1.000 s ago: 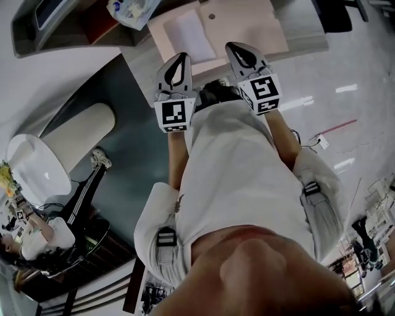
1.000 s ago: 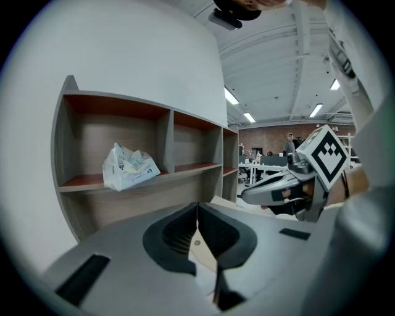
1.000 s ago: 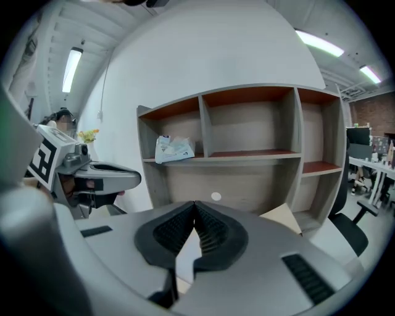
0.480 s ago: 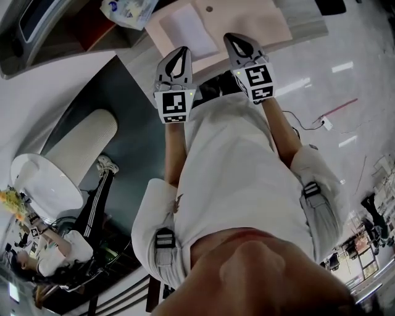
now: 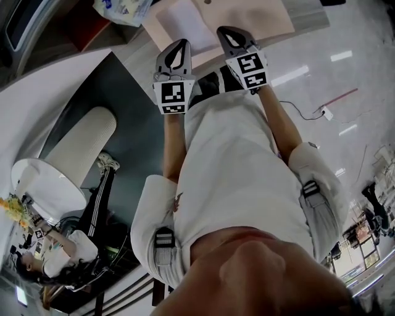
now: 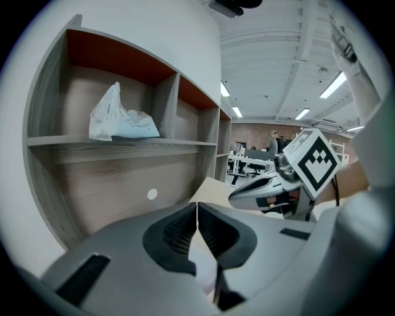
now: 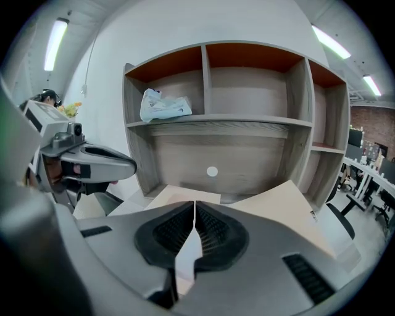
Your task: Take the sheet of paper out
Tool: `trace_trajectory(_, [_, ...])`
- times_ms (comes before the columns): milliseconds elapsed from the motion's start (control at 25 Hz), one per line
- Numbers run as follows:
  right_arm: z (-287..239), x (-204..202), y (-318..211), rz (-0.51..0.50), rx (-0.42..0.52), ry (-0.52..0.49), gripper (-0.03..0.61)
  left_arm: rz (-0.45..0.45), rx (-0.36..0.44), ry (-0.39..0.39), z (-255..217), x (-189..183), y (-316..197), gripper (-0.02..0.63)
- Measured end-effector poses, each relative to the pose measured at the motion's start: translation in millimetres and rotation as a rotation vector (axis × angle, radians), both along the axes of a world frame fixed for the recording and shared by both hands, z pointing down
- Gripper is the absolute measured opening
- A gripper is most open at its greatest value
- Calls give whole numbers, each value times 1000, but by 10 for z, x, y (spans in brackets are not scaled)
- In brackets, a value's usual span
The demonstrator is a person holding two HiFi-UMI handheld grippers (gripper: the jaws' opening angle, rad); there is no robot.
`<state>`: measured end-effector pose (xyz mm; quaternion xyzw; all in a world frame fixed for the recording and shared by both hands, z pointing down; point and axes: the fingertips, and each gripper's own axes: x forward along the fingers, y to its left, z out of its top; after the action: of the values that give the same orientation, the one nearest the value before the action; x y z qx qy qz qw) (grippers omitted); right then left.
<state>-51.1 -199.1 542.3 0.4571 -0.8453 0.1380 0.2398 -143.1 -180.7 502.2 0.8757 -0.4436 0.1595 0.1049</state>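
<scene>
Left gripper [image 6: 197, 208]: jaws pressed together tip to tip, only a hairline seam between the ribbed pads, nothing pinched. Right gripper [image 7: 194, 203]: same condition, pads closed flat against each other, empty. Both held side by side and well apart from one another at the near edge of the desk [image 5: 307, 28], noses pointing toward the wooden shelf unit [image 7: 247, 148] at the back, tilted somewhat down. Sheet of paper [image 5: 184, 21]: white, lying flat on the left half of an opened beige folder [image 5: 259, 15] on the desk, directly in front of the shelf unit's lower recess. From the head view, left gripper's tip over or just short of the sheet's near edge, right gripper's tip over the folder near the sheet's right edge; contact with either not readable. White strip visible through the gap under each pair of closed pads, most likely the sheet beyond. Upper left compartment of the shelf unit: a crumpled plastic bag [image 7: 163, 105], slumped on the shelf board. Back panel of the lower recess: one small white round disc [image 7: 212, 171].
</scene>
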Motion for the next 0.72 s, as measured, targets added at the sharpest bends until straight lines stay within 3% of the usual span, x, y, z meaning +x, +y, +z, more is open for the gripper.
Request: trace_trajectory(720, [433, -47, -237, -142, -123, -3, 23, -119, -71, -36, 244, 46, -290, 25])
